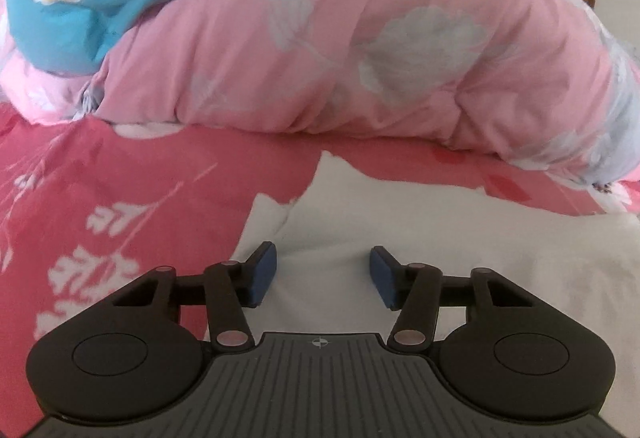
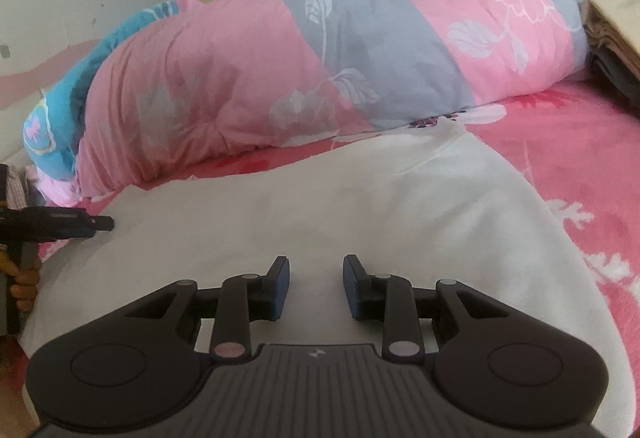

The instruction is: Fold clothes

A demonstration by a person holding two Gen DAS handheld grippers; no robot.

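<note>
I see the white garment (image 2: 320, 206) spread beneath both grippers, the rolled quilt (image 2: 320, 58) beyond it; left gripper (image 1: 322, 274) and right gripper (image 2: 316, 286) gape empty.

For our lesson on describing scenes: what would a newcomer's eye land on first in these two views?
Probably the big rolled pink quilt with grey floral patches, lying across the far side of the bed. Next, the white garment spread on the pink floral sheet in front of it. Both the left gripper and right gripper hover open above the garment.
</note>
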